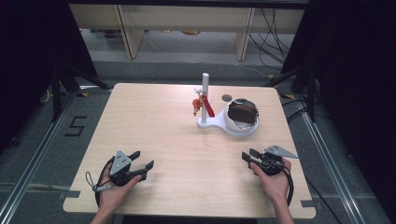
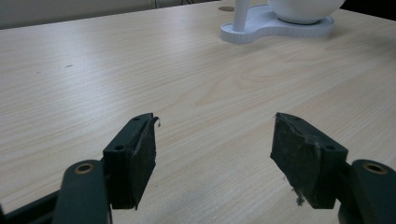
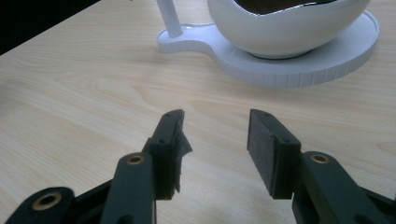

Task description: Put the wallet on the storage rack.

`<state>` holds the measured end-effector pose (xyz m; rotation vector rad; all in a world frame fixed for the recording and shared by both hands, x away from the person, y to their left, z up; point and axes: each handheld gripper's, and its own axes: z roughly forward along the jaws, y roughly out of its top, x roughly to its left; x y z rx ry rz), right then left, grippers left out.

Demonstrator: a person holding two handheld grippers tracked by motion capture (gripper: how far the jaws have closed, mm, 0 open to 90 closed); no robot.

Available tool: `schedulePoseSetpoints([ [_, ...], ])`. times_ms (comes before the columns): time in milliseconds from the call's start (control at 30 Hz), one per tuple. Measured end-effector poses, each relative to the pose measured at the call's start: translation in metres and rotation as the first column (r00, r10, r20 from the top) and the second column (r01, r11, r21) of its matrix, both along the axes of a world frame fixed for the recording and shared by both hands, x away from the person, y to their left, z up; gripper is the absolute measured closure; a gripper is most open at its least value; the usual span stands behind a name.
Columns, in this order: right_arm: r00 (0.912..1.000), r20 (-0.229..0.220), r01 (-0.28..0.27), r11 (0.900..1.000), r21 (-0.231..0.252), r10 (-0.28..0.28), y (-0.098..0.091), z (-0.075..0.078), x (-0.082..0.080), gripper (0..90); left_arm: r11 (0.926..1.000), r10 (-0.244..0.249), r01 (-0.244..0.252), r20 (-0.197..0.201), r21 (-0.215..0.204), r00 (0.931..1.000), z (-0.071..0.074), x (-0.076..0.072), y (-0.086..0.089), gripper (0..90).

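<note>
Beyond both grippers, a white stand (image 1: 219, 122) is set, its bowl (image 1: 242, 116) beside a post hung with a red charm (image 1: 203, 105). Left gripper (image 1: 142, 163) and right gripper (image 1: 248, 156) are held apart, empty. A careless reach could topple the post.

Light wood worktop (image 1: 154, 121) with one white stand set on it.
Pale wood-grain worktop, rounded corners, standing on a grey floor (image 1: 42, 135) marked with a black "5". Right of centre toward the far edge sits a white stand base (image 1: 212, 125), flat on the surface, carrying an upright white post (image 1: 205, 91) and a white bowl (image 1: 240, 122) with something dark inside. Red and orange pieces hang at the post. A small dark round spot (image 1: 227, 97) sits in the worktop just behind the bowl. Near half is bare wood.
</note>
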<state>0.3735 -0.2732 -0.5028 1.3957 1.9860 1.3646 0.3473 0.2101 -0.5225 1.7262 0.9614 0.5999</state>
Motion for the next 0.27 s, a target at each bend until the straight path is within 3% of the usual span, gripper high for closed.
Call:
schedulePoseSetpoints([
  [33, 0.9998, 0.019, 0.008, 0.9999, -0.009, -0.008, 0.0003, -0.0022, 0.0007, 56.5, 1.0, -0.001, 0.001, -0.001, -0.001, 1.0, 0.0, 0.0001, 0.0002, 30.1],
  [100, 0.9997, -0.015, 0.021, 0.9997, 0.014, -0.021, 0.0026, -0.0021, -0.0029, 56.3, 1.0, 0.007, -0.007, -0.005, 0.003, 1.0, 0.0005, -0.0006, 0.0008, 30.0],
  [133, 0.9998, 0.016, 0.008, 0.9999, -0.015, -0.008, 0.0006, -0.0033, -0.0016, 56.3, 1.0, 0.007, -0.007, -0.002, 0.002, 1.0, 0.0005, -0.0007, 0.0006, 29.8],
  [233, 0.9998, 0.012, 0.015, 0.9996, -0.024, -0.015, 0.001, -0.0058, -0.002, 55.9, 1.0, 0.0, 0.0, 0.002, 0.008, 1.0, 0.0001, -0.0005, -0.0006, 29.1],
  [267, 0.9992, 0.019, 0.036, 0.9993, -0.006, -0.036, 0.0033, -0.0075, -0.0034, 55.5, 0.9999, -0.001, 0.0, 0.002, 0.012, 1.0, 0.0001, -0.0007, -0.0013, 29.0],
])
